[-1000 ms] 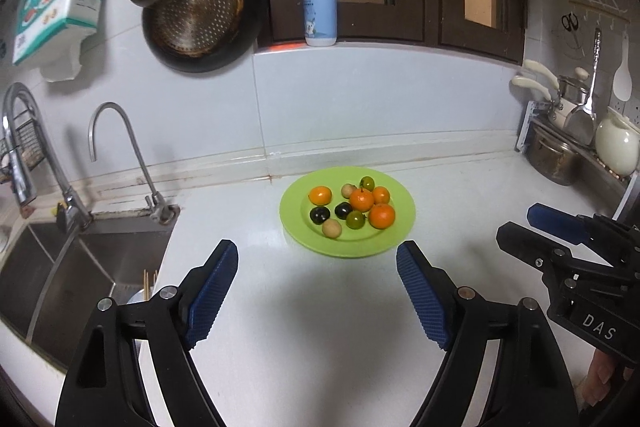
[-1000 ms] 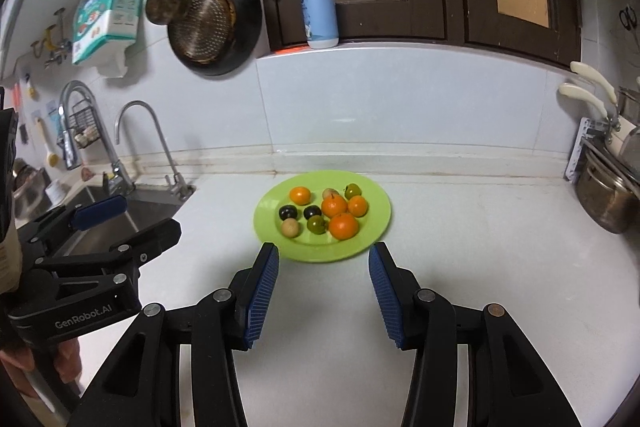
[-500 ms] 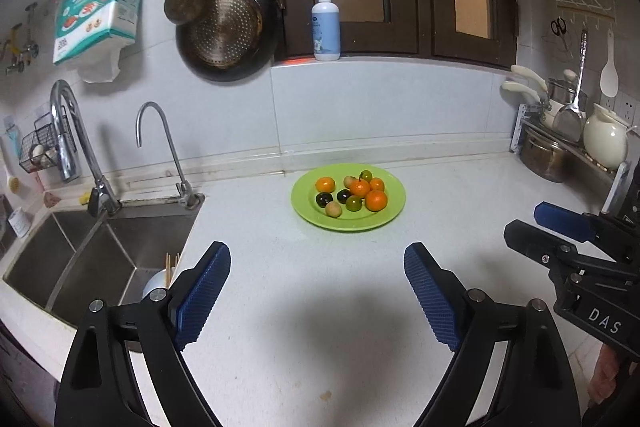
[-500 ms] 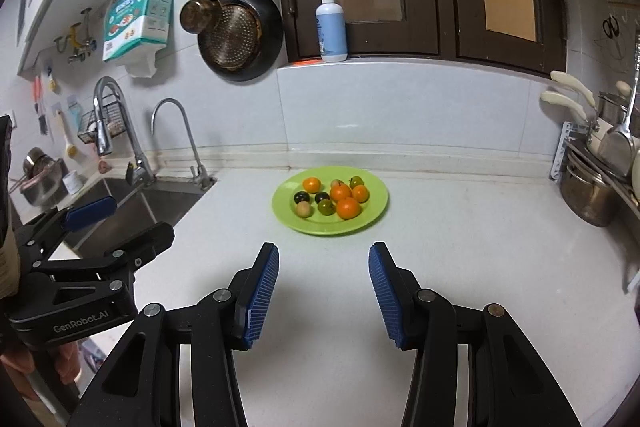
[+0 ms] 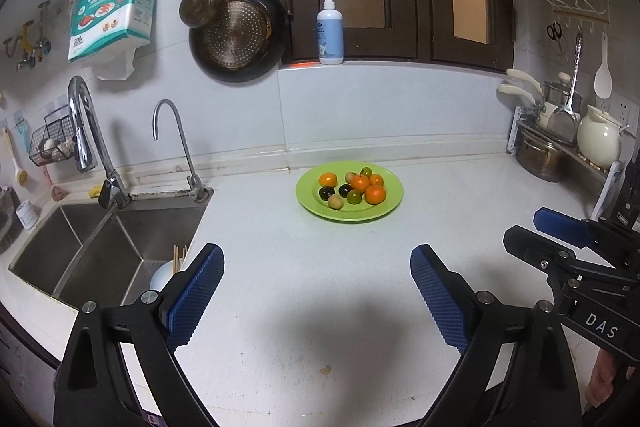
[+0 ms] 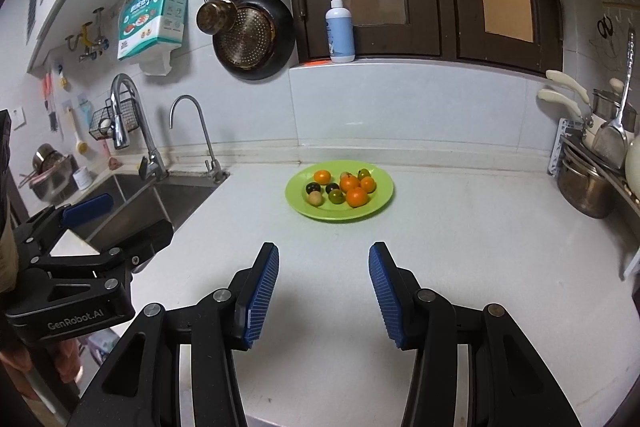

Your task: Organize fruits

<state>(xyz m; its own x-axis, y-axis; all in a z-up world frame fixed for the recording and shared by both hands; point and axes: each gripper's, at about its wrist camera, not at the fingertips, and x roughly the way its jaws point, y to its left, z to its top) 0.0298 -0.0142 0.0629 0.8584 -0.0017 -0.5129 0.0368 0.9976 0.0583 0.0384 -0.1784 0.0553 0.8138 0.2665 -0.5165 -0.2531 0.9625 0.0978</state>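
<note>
Left wrist view is showing my left gripper (image 5: 316, 291) w/ jaws standing wide apart, gripping nothing, hovering over the near part of the white countertop (image 5: 304, 267). My right gripper (image 6: 324, 287) is also sitting w/ jaws apart, empty, well short of the fruit.

All the fruits are lying together on the green plate (image 5: 384, 213), which is sitting toward the back edge of the countertop, approx midway btwn the sink (image 5: 104, 259) at the left end and the pot rack at the right end. I'm counting four oranges (image 5: 375, 194), two dark plums (image 5: 326, 192), a couple of green ones (image 5: 353, 196) and two tan ones (image 5: 335, 202). No fruit is lying loose on the countertop.

Plate already gathered like this is fitting either a finished tidy-up or a mixed pile waiting to be sorted; can't tell which.

Handling, my guess: these are looking small, light, round, so they're prob. rolling easily and slipping out of a hard pinch. Plums prob. bruising soft; oranges firmer. Best hold is across the widest middle, pads on opposite sides, gentle squeeze. They're crowding each other, so outer ones are giving jaws more room.
</note>
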